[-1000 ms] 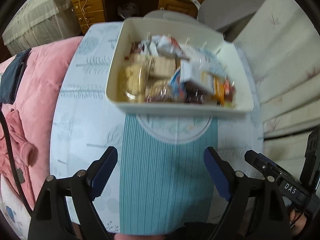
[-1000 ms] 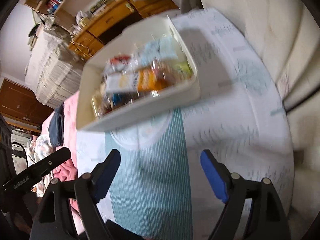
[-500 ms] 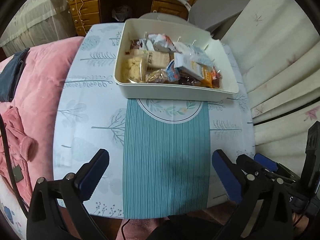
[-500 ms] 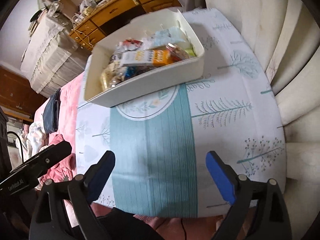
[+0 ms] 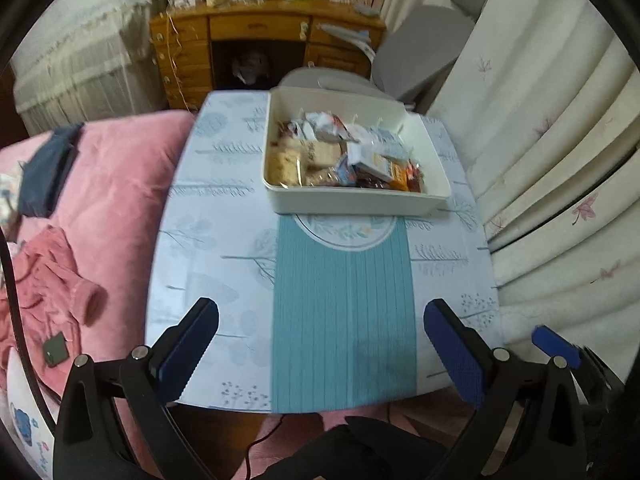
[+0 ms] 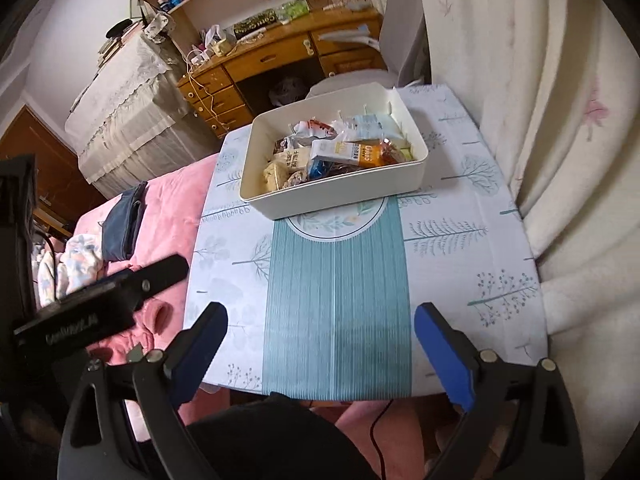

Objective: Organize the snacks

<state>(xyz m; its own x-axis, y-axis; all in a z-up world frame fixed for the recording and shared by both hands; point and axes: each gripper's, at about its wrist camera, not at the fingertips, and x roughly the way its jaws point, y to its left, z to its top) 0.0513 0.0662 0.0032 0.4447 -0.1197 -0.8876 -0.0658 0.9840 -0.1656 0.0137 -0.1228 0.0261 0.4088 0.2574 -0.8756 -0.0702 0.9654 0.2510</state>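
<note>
Both claws gape wide with nothing in them: the left gripper point(image 5: 320, 344) and right gripper point(image 6: 320, 340) hang over the tablecloth's point(image 6: 336, 304) near edge. Toward 12 o'clock, well apart, sits the white bin point(image 6: 340, 196) heaped with snack packets point(image 6: 340, 152). These look light, crinkly and slippery, probably best pinched at a sealed edge. Lower packets are buried, and labels are mostly unreadable.
</note>
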